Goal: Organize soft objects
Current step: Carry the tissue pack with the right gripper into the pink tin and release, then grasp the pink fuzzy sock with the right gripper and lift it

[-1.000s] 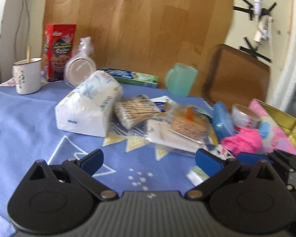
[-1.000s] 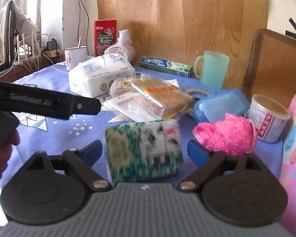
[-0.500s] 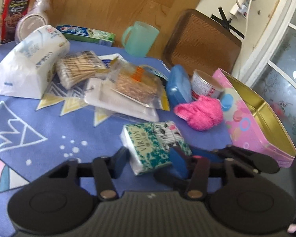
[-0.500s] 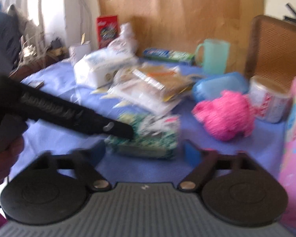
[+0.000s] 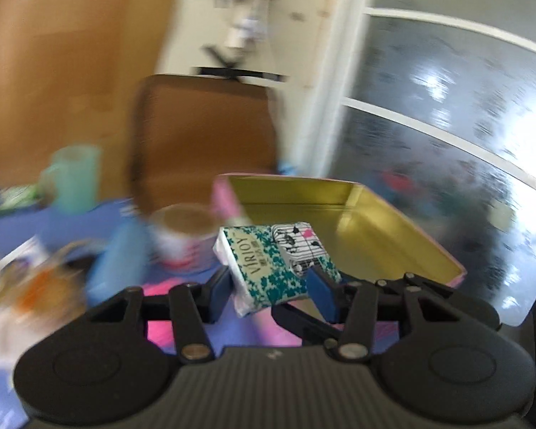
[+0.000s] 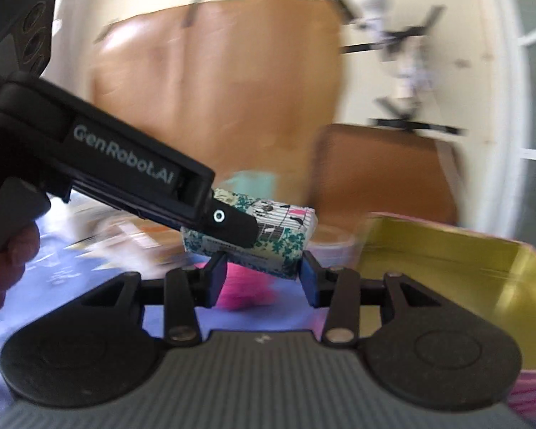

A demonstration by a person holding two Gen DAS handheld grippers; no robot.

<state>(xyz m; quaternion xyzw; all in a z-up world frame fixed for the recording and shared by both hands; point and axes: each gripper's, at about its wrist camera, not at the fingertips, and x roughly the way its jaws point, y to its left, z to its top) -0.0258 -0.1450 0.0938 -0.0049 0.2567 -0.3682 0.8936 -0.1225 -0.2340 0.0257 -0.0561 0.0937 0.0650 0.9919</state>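
A soft tissue pack (image 5: 268,264) with a green floral and striped wrapper hangs in the air, and my left gripper (image 5: 269,291) is shut on its lower end. Behind the pack stands an open tin (image 5: 375,236), pink outside and gold inside. In the right wrist view the pack (image 6: 286,236) sits just above and beyond my right gripper (image 6: 262,279). Its jaws are closing and its pads do not press on the pack. My left gripper (image 6: 236,228) reaches in from the left. A fluffy pink thing (image 6: 246,289) lies on the cloth below.
A paper tub (image 5: 182,236), a blue case (image 5: 118,261) and a green mug (image 5: 75,175) stand left of the tin on the blue cloth. Behind the table is a brown chair (image 5: 203,136). A hand (image 6: 7,261) holds the left gripper. Both views are blurred.
My left gripper shut on the tissue pack, lifted it off the cloth and carried it right, up to the tin. My right gripper followed it and its jaws narrowed.
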